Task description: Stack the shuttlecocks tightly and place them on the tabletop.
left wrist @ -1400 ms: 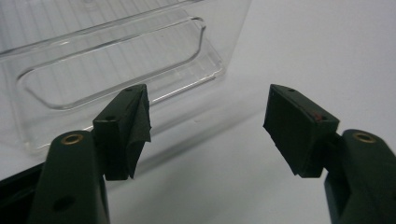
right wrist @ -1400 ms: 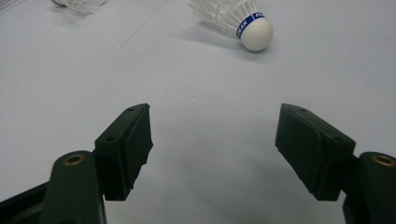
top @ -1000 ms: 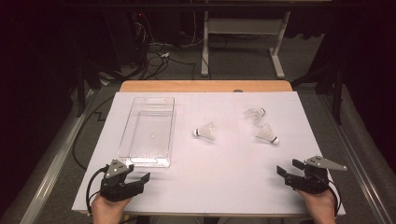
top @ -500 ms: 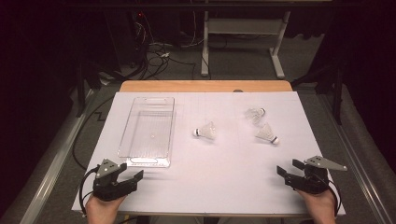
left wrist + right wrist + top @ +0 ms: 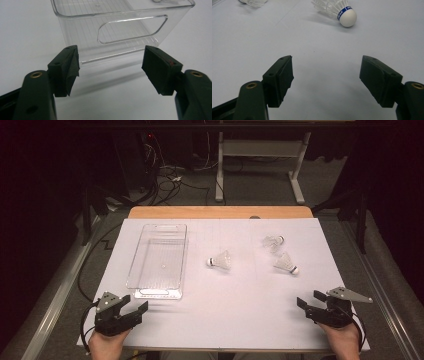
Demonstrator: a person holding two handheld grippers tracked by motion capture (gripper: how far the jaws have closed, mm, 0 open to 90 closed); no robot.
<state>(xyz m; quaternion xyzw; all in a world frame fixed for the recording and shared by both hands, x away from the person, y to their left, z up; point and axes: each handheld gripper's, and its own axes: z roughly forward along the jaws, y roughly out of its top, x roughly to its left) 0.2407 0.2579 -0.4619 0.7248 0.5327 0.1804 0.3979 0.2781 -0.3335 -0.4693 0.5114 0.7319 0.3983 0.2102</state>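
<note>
A clear plastic bin (image 5: 157, 260) stands empty on the left of the white table top (image 5: 235, 315). Three white shuttlecocks lie to its right: one mid-table (image 5: 221, 261), two farther right (image 5: 274, 241) (image 5: 286, 264). My left gripper (image 5: 136, 302) is open near the front left corner, just short of the bin's near end. In the left gripper view the bin's end wall with its handle slot (image 5: 132, 28) faces the open left gripper (image 5: 111, 51). My right gripper (image 5: 309, 298) is open at the front right. In its view the right gripper (image 5: 327, 59) is empty, with a blue-banded shuttlecock (image 5: 337, 8) ahead.
A wooden strip (image 5: 220, 212) edges the table's far side. Beyond it are dark floor, loose cables (image 5: 170, 175) and a desk frame's legs (image 5: 297, 175). Metal rails run along both sides of the table. Another shuttlecock (image 5: 253, 2) peeks in at the right gripper view's top left.
My left gripper has shifted slightly left and toward the front edge, its jaws now angled to the right. The right gripper and the shuttlecocks have stayed put.
</note>
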